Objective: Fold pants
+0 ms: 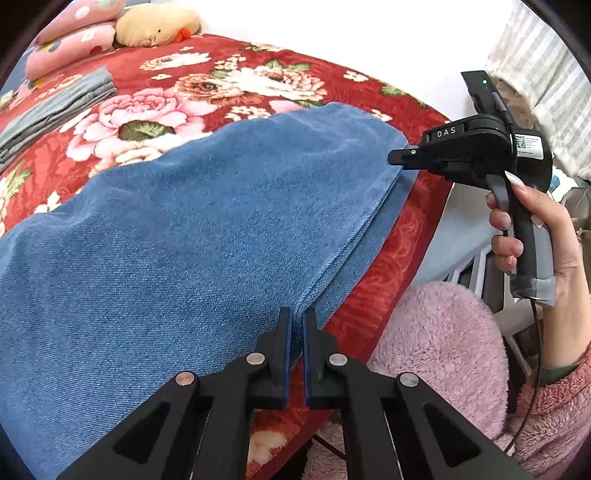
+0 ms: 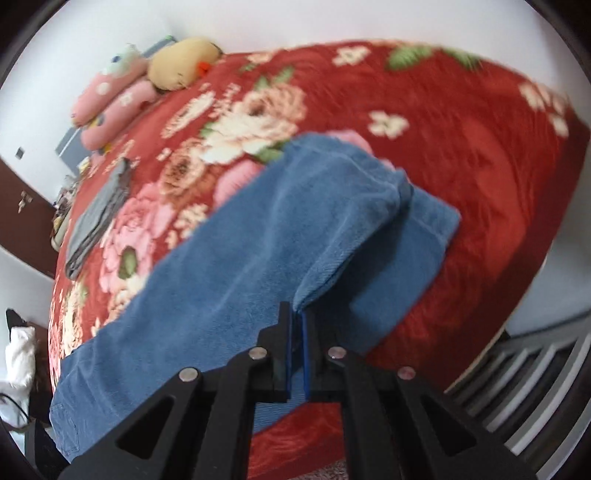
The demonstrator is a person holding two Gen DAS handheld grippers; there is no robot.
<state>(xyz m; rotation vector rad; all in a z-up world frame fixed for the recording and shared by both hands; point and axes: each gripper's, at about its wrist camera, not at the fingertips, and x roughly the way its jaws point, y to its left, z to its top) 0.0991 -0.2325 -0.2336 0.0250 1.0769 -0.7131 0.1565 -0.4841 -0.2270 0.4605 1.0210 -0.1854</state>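
One pair of blue pants on the red bed. Left gripper and right gripper each pinch its near edge. One grey folded stack far left.

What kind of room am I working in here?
Most likely a bedroom: a bed under a red floral blanket, stuffed toys by the wall, and folded grey clothes beside the blue pants.

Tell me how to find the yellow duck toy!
Start at the big red flowered blanket covering the bed and look to its far corner by the white wall. The plush duck lies there beside the pink spotted pillows. It is the only yellow thing, with a small orange beak.
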